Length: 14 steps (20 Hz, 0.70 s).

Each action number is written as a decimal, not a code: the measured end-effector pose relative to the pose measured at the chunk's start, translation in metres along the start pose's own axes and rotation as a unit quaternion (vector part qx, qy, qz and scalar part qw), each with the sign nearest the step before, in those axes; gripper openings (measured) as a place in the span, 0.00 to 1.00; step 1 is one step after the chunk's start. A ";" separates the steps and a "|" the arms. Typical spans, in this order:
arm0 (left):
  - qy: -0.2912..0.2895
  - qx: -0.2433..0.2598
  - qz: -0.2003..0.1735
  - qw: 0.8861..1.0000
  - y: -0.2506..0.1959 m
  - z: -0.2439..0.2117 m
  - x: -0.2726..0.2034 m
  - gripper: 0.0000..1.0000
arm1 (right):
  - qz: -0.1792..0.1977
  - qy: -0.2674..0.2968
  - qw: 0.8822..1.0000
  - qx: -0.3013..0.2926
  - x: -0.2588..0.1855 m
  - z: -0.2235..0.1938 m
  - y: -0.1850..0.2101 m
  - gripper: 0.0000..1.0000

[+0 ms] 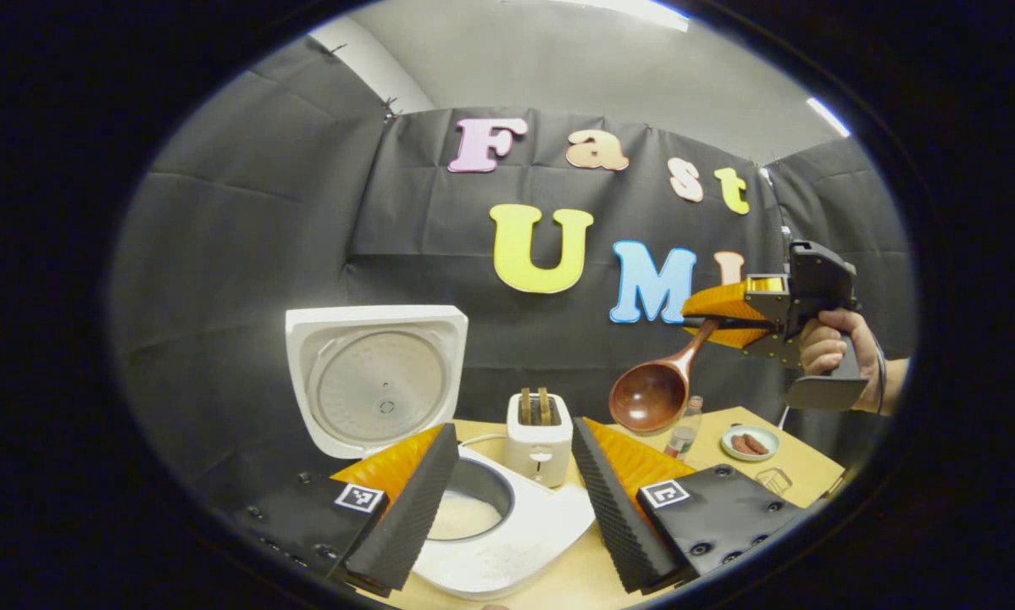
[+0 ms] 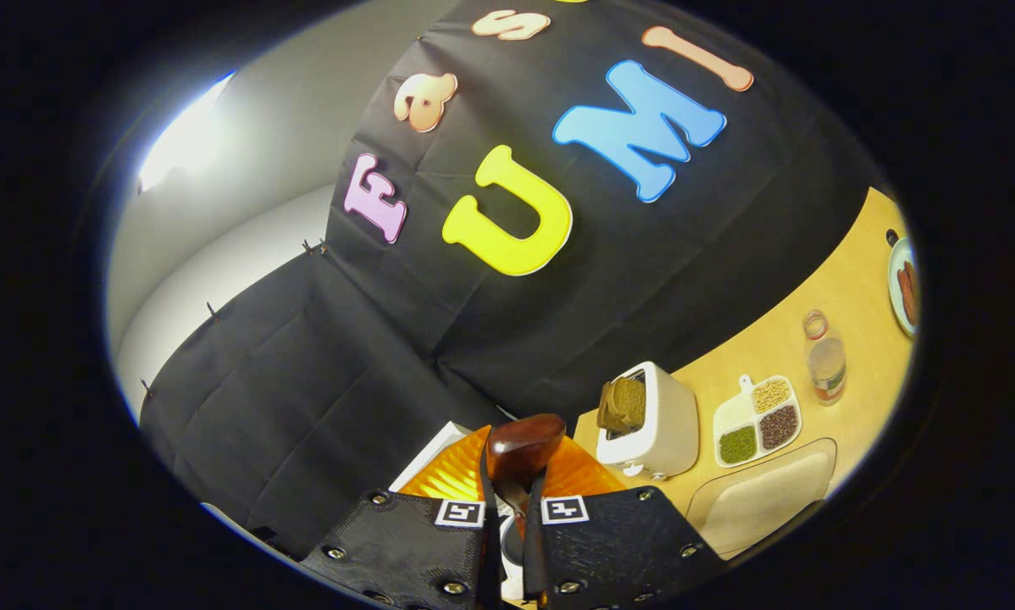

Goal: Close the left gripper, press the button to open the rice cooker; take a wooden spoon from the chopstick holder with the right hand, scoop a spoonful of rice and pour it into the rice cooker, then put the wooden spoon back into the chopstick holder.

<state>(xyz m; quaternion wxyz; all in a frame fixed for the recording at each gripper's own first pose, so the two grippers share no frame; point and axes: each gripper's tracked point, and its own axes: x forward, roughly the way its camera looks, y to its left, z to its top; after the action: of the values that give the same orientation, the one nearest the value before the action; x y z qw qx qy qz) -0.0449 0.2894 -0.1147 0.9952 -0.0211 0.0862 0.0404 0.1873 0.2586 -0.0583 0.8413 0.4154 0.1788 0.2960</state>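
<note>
The white rice cooker [image 1: 507, 542] stands open, its lid [image 1: 376, 381] upright and white rice in the inner pot [image 1: 467, 512]. My left gripper [image 1: 513, 426] is open just above the pot, nothing between its fingers. To the right and higher, my right gripper [image 1: 732, 315], held by a hand [image 1: 825, 347], is shut on the handle of the wooden spoon [image 1: 656, 391]. The spoon's bowl hangs down and looks empty. In the right gripper view the right gripper [image 2: 512, 501] pinches the spoon [image 2: 524, 445], which points forward, with a corner of the cooker [image 2: 435, 449] below.
A white toaster [image 1: 540, 436] with bread stands behind the cooker on the wooden table [image 1: 804, 462]. A small bottle [image 1: 685, 428], a plate of sausages [image 1: 749, 442] and a glass [image 1: 774, 480] are at the right. A divided dish of grains [image 2: 757, 421] and a tray of rice [image 2: 766, 496] lie near the toaster [image 2: 651, 419].
</note>
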 end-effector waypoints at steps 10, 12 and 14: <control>-0.014 0.017 -0.031 0.999 -0.078 0.015 0.013 0.94 | -0.047 -0.048 0.998 0.010 -0.089 0.051 -0.055 0.10; -0.012 0.019 -0.035 0.999 -0.095 0.016 0.015 0.94 | -0.054 -0.056 0.997 0.014 -0.106 0.062 -0.064 0.10; -0.012 0.020 -0.041 0.999 -0.112 0.018 0.017 0.94 | -0.062 -0.066 0.996 0.014 -0.121 0.071 -0.074 0.10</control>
<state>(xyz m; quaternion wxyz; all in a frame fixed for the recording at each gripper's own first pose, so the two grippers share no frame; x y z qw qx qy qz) -0.0161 0.1803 -0.0963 0.9973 -0.0043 0.0737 -0.0017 0.1603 0.1027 -0.0689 0.8622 0.4338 0.1524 0.2124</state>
